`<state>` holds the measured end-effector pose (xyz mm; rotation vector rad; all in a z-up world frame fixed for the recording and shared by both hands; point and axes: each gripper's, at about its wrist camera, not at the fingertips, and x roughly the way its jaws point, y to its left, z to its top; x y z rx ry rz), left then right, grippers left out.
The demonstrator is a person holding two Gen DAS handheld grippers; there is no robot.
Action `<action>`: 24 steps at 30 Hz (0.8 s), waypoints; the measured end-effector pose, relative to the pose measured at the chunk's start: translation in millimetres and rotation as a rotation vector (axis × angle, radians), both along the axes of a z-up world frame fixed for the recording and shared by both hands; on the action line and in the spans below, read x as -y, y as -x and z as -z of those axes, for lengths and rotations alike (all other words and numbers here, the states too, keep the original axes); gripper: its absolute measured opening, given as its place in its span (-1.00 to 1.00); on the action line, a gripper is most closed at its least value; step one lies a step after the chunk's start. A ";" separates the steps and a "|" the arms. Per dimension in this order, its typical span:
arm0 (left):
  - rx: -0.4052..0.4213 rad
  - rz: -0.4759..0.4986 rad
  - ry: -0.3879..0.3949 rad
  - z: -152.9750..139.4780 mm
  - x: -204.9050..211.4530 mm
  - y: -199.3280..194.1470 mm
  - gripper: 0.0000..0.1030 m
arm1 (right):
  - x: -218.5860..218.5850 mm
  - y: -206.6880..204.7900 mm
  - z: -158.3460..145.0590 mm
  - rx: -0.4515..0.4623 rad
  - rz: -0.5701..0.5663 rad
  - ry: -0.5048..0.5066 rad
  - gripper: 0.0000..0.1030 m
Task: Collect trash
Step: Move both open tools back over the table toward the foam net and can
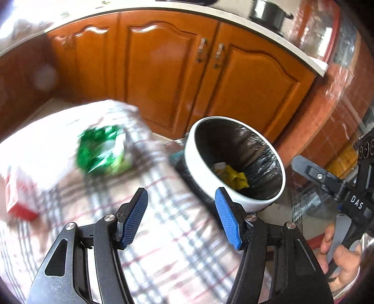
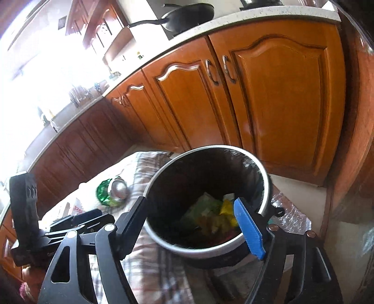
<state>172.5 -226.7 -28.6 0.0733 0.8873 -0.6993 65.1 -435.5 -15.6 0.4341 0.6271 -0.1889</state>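
Note:
A crushed green can (image 1: 102, 149) lies on the checked tablecloth (image 1: 163, 233); it also shows in the right wrist view (image 2: 112, 191). A white trash bin (image 1: 194, 163) with a black liner stands at the table's right, holding yellow and green wrappers (image 1: 236, 179). My left gripper (image 1: 182, 215) is open and empty above the cloth, short of the can. My right gripper (image 2: 194, 224) is open and empty, right over the bin's (image 2: 210, 251) mouth, above the wrappers (image 2: 210, 212).
A red and white carton (image 1: 16, 196) lies at the table's left edge. Orange wooden cabinets (image 1: 177, 77) with a white countertop (image 2: 233, 18) stand behind. A pan (image 2: 187, 16) sits on the counter. The right gripper's body (image 1: 336, 187) shows beside the bin.

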 end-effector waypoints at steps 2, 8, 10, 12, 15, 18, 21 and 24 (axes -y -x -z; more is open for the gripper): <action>0.001 -0.030 -0.002 0.9 -17.8 0.6 0.17 | -11.0 1.3 -0.8 0.008 -0.011 -0.006 0.51; -0.006 -0.115 0.020 1.3 -67.8 -2.8 0.17 | -44.5 -3.2 -2.6 0.010 -0.070 -0.007 0.60; -0.004 -0.138 0.014 2.1 -80.0 -3.3 0.18 | -54.3 -5.3 -0.8 0.006 -0.091 -0.015 0.62; -0.002 -0.163 0.010 2.7 -93.8 -5.0 0.25 | -64.9 -12.3 2.0 -0.005 -0.120 -0.026 0.62; 0.004 -0.199 0.014 1.9 -113.1 -9.9 0.34 | -78.9 -21.7 4.9 -0.021 -0.152 -0.028 0.62; 0.005 -0.226 0.017 1.5 -126.6 -17.7 0.40 | -93.1 -31.2 5.4 -0.029 -0.182 -0.020 0.63; 0.014 -0.239 0.013 -2.3 -135.2 -25.4 0.40 | -103.7 -45.2 7.0 -0.037 -0.209 -0.023 0.63; 0.026 -0.250 0.011 -7.3 -140.4 -35.1 0.40 | -111.2 -61.2 9.1 -0.048 -0.229 -0.018 0.63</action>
